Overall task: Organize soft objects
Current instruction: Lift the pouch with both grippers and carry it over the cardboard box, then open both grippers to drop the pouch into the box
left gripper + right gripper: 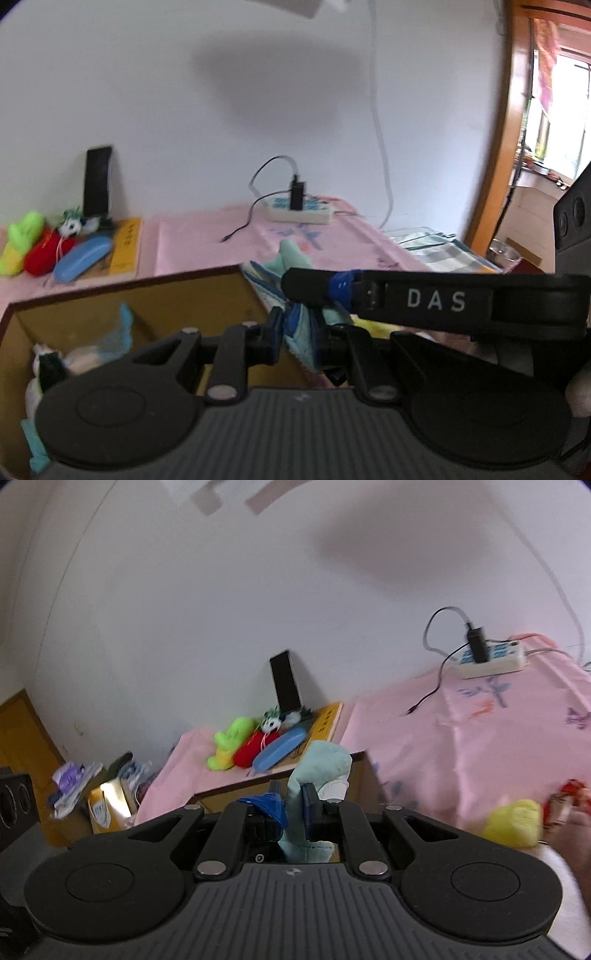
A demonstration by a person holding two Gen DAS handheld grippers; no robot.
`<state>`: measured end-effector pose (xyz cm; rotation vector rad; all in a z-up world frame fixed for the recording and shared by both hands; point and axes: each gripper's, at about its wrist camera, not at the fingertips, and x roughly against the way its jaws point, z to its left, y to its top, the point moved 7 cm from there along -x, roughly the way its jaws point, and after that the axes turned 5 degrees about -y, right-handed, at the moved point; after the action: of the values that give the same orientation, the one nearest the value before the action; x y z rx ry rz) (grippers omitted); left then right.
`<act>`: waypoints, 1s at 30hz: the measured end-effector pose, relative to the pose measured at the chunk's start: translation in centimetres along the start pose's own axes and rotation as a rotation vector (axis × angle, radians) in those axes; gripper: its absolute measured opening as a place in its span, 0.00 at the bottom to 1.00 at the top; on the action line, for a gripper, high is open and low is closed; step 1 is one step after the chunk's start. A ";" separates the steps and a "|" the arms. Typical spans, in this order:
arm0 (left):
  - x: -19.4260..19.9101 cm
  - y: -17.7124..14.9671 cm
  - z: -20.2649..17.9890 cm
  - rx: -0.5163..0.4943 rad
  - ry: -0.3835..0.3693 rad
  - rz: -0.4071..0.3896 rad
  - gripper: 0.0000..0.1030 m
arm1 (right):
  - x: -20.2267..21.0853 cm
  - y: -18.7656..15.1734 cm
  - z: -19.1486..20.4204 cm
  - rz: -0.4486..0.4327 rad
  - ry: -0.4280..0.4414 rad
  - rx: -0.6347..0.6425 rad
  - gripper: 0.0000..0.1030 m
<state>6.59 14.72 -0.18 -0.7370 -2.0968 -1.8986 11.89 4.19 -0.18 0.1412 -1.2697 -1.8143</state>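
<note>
My left gripper (297, 332) is shut on a light blue cloth toy (301, 339) just right of an open cardboard box (147, 291). The box holds a pale plush with a blue tail (110, 339). My right gripper's finger (369, 291) crosses the left wrist view above the cloth. In the right wrist view my right gripper (293, 805) is shut on the same teal soft toy (321, 768), above the box edge (258, 782). A yellow plush (513, 827) lies on the pink cloth at the right.
A green plush (231, 740), a red plush (255, 751), a blue case (279, 755), a small panda toy (273, 722) and a book (325, 716) sit by the wall. A phone (284, 683) leans on the wall. A power strip (487, 661) with a cable lies on the pink tablecloth (443, 738).
</note>
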 end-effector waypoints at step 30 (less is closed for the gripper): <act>-5.4 -3.2 6.9 0.133 0.064 0.178 0.46 | -5.3 -2.3 -1.4 0.077 -0.138 0.007 0.03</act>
<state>10.78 20.10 -6.52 -0.7932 -2.0224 -1.6511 14.45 7.11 -4.63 -0.0292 -1.3585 -1.7782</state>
